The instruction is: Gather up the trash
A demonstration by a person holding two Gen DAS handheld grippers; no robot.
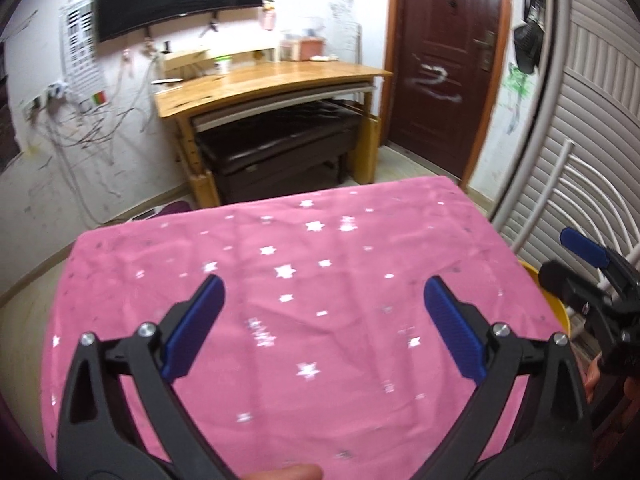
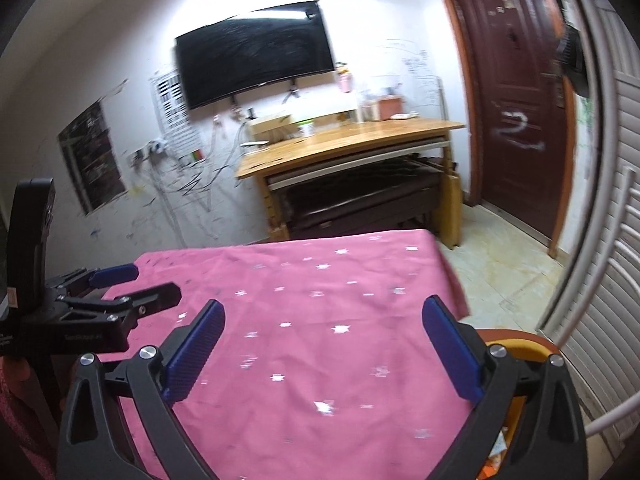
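A: Both grippers hover over a pink star-print cloth (image 1: 320, 300) covering the tabletop; left gripper (image 1: 324, 304) fingers spread wide, nothing between them.

B: And the right gripper (image 2: 323, 328)?

A: Likewise released, empty. An orange bin (image 2: 516, 346) sits at lower right of its view, beside the tabletop edge, paper scraps (image 2: 498, 452) inside.

Table (image 1: 120, 264): covered edge to edge by a pink cloth (image 1: 352, 360) printed with white stars, lightly creased. Nothing but the cloth rests on it.
Floor (image 2: 500, 264): pale tiles, lying beyond the table's far right corner. A yellow bin (image 2: 516, 344) stands beside the table's right edge.
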